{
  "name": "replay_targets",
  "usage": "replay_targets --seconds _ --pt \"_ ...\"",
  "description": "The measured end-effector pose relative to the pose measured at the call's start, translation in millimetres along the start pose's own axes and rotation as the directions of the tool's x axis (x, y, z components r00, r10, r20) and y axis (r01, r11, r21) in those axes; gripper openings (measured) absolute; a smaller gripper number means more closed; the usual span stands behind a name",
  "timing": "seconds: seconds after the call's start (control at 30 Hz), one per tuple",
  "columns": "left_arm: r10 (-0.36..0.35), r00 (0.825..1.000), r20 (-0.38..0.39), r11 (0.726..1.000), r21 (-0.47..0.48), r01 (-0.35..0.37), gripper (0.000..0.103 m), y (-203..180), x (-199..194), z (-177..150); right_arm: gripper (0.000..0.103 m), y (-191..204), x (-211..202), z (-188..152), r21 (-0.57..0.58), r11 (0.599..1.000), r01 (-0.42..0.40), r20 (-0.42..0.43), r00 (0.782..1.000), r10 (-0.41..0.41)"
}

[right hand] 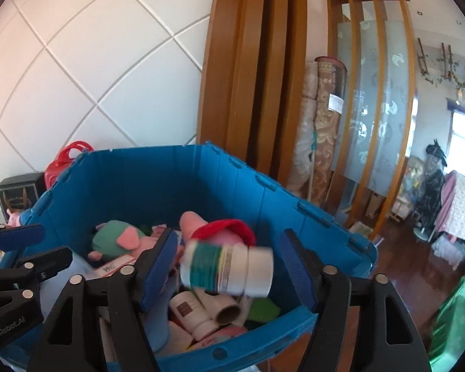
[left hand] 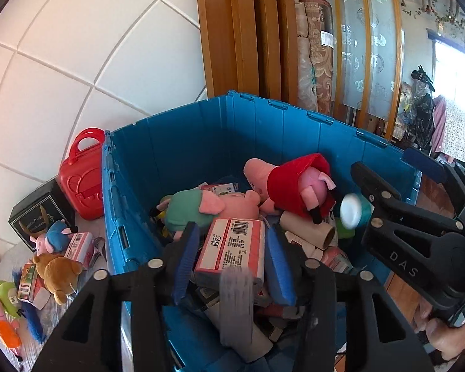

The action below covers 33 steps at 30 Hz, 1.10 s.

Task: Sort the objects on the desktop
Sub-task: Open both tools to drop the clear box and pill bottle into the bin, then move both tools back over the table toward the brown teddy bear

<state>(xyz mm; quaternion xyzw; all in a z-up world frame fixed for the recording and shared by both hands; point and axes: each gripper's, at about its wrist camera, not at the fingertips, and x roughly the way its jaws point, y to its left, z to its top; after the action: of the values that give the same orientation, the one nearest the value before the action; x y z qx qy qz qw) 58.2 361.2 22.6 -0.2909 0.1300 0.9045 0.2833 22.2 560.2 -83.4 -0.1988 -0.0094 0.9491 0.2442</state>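
Blue bin [left hand: 201, 130] mid-frame already holds many toys. Both claws released: right claw [right hand: 229, 266] w/ blurred bottle [right hand: 229, 269] between, left claw [left hand: 229, 266] too. Plushies [left hand: 57, 271] lower left on worktop [left hand: 6, 263] still unsorted.

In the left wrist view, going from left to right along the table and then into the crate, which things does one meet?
Orange-dressed pig plush → brown bear plush → red toy case → blue crate → green-dressed pig plush → red-dressed pig plush.

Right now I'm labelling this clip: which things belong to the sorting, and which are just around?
Job: bin, bottle, box, pig toys, bear, left gripper, right gripper.
Around: rolled rug, screen.
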Motion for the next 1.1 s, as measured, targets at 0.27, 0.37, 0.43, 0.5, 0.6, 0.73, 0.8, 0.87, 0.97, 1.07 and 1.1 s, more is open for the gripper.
replay_targets --seconds 0.27,0.37,0.43,0.5,0.6,0.73,0.8,0.87,0.97,1.07,1.1 --pt "0.024 1.0 0.018 1.0 -0.002 -0.024 0.069 0 -4 0 0.103 -6 -2 1 0.004 1.0 -0.002 0.009 1.0 0.002" --pt "0.014 1.0 0.019 1.0 -0.023 -0.014 0.069 4 -5 -1 0.103 -8 -5 2 0.005 1.0 -0.009 0.006 1.0 0.009" --pt "0.011 1.0 0.014 0.999 -0.032 -0.01 0.069 6 -6 -4 0.103 -10 -7 1 0.008 1.0 -0.015 0.006 1.0 0.015" --pt "0.011 1.0 0.017 0.999 -0.041 -0.011 0.069 9 -10 -6 0.103 -11 -9 2 0.013 1.0 -0.019 0.003 1.0 0.019" --pt "0.017 0.999 0.027 0.998 -0.058 -0.015 0.069 17 -18 -10 0.103 -9 -14 2 0.017 0.999 -0.038 0.003 0.999 0.038" --pt "0.052 0.998 0.048 0.995 -0.087 -0.048 0.069 34 -33 -17 0.103 4 -25 4 0.01 0.996 -0.089 0.01 0.996 0.089" --pt "0.081 0.995 0.058 0.992 -0.102 -0.075 0.069 46 -41 -22 0.103 13 -32 7 0.011 0.991 -0.131 0.017 0.991 0.131" --pt "0.105 0.993 0.061 0.987 -0.127 -0.097 0.069 61 -49 -27 0.103 26 -40 9 0.008 0.984 -0.177 0.029 0.984 0.177" --pt "0.143 0.988 0.06 0.975 -0.178 -0.13 0.069 89 -61 -36 0.103 54 -51 16 -0.019 0.968 -0.25 0.048 0.967 0.251" --pt "0.182 0.982 0.051 0.957 -0.238 -0.165 0.069 123 -72 -49 0.103 87 -61 21 -0.056 0.943 -0.327 0.057 0.942 0.33" --pt "0.194 0.98 0.044 0.95 -0.256 -0.177 0.069 134 -75 -54 0.103 99 -63 23 -0.065 0.935 -0.349 0.057 0.934 0.353"
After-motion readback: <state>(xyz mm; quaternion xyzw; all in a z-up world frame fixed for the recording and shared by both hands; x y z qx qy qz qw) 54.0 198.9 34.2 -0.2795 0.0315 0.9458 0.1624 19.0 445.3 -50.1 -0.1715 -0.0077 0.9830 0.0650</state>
